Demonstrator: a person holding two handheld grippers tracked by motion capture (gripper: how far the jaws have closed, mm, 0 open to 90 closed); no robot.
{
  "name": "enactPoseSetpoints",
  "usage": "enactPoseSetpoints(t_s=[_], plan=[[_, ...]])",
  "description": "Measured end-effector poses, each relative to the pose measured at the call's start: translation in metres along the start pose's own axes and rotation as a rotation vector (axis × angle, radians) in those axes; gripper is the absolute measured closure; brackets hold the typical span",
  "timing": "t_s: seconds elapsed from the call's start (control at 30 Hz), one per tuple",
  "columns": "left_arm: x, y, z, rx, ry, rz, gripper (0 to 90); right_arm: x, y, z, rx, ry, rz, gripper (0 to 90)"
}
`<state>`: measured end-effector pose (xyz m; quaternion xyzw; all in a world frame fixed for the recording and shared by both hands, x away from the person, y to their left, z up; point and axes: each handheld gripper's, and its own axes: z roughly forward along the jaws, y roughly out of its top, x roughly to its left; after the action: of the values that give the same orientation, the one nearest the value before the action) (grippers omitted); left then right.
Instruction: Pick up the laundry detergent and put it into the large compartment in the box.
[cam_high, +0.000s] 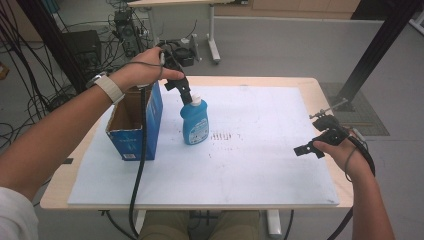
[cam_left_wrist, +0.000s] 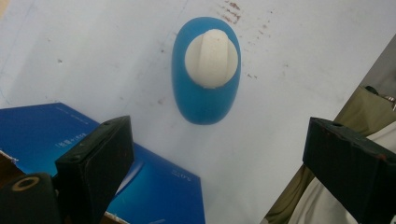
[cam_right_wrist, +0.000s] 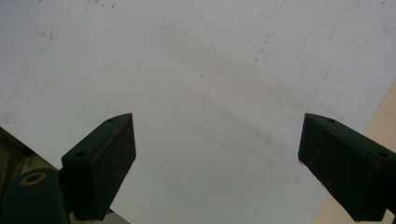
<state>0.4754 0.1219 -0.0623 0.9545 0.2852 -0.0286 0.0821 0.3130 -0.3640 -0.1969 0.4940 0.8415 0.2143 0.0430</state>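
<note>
A blue bottle (cam_high: 194, 125) with a white cap (cam_high: 196, 101) stands upright on the white mat (cam_high: 250, 165), left of centre. My left gripper (cam_high: 187, 93) hangs just above the cap, pointing down. In the left gripper view the bottle (cam_left_wrist: 205, 100) and its cap (cam_left_wrist: 211, 58) show from above. There my left gripper (cam_left_wrist: 217, 140) is open, its jaws wide apart and clear of the bottle. My right gripper (cam_high: 306, 149) rests low over the mat's right side. In the right gripper view it (cam_right_wrist: 217, 140) is open, with bare mat between the jaws.
An open-topped blue cardboard box (cam_high: 134, 127) stands right beside the bottle on its left, its corner also seen as the blue box (cam_left_wrist: 159, 191). The wooden table edge (cam_high: 320, 90) borders the mat. Cables and stands crowd the floor behind.
</note>
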Motion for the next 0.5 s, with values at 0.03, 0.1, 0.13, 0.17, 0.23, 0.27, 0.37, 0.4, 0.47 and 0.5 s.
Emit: enactPoseSetpoints(t_s=[0.03,0.1,0.13,0.17,0.23,0.27,0.37,0.4,0.47,0.5], plan=[[0.001,0.001,0.0,0.001,-0.003,-0.003,9.3,0.0,-0.001,0.0,-0.001,-0.002,0.003,11.1],[0.001,0.002,0.001,0.001,0.0,-0.017,9.2,-0.001,-0.002,-0.001,-0.001,-0.002,0.007,11.1],[0.001,0.002,0.001,0.0,0.002,-0.024,8.9,-0.001,-0.002,0.0,-0.002,-0.003,0.003,11.1],[0.001,0.002,0.001,0.0,0.003,-0.028,8.7,-0.001,-0.002,0.0,0.0,-0.002,0.006,11.1],[0.0,0.003,0.002,0.002,0.008,-0.036,8.7,-0.001,-0.002,0.0,0.0,-0.002,0.007,11.1],[0.0,0.003,0.002,0.002,0.011,-0.035,8.7,-0.001,-0.003,0.0,-0.001,-0.001,0.007,11.1],[-0.002,0.005,0.004,0.004,0.019,-0.043,8.8,-0.002,-0.003,0.001,-0.003,0.001,0.007,11.1],[-0.003,0.007,0.004,0.011,0.022,-0.046,8.9,-0.002,-0.002,0.001,-0.001,0.002,0.008,11.1],[-0.004,0.01,0.006,0.019,0.025,-0.045,9.7,-0.002,-0.002,0.002,-0.004,0.003,0.004,11.1],[-0.005,0.012,0.007,0.023,0.031,-0.044,10.0,-0.002,-0.002,0.002,-0.004,0.004,0.003,11.1]])
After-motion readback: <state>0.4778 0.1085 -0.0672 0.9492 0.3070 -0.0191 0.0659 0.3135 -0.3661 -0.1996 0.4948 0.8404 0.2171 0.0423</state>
